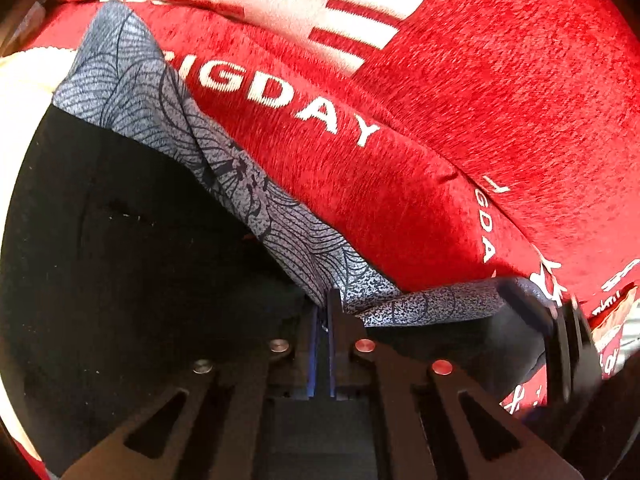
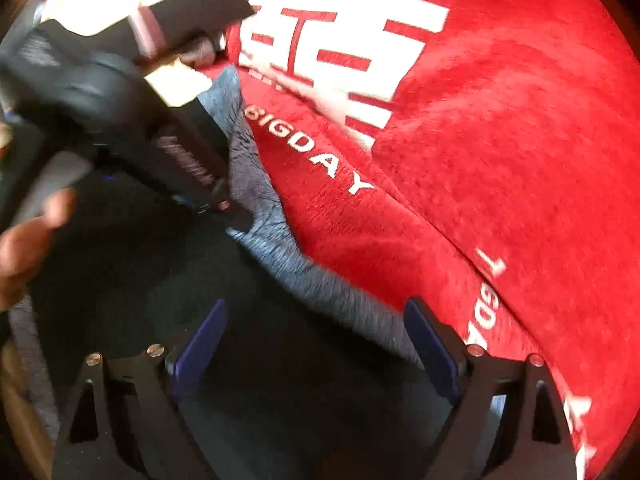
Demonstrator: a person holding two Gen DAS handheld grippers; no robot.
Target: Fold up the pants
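Blue-grey patterned edge of the black pants (image 1: 256, 200) is pinched by the left gripper (image 1: 323, 320), while the right gripper (image 2: 316, 344) gapes beside the red plush blanket (image 2: 500, 140).

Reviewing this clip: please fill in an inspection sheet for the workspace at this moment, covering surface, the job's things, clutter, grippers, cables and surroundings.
Surface: red blanket with white lettering, creased, covering the whole work area.
Job's things: dark pants lying on the blanket; their patterned grey-blue lining shows, turned out along the edge next to the red.
Clutter: a printed packet at the right edge of the left wrist view; contents unreadable.
Grippers: left gripper shut on the patterned edge of the pants; right gripper open above the dark cloth, nothing between its fingers. A hand shows at the left edge of the right wrist view.
Cables: nothing seen.
Surroundings: nothing seen beyond the blanket.
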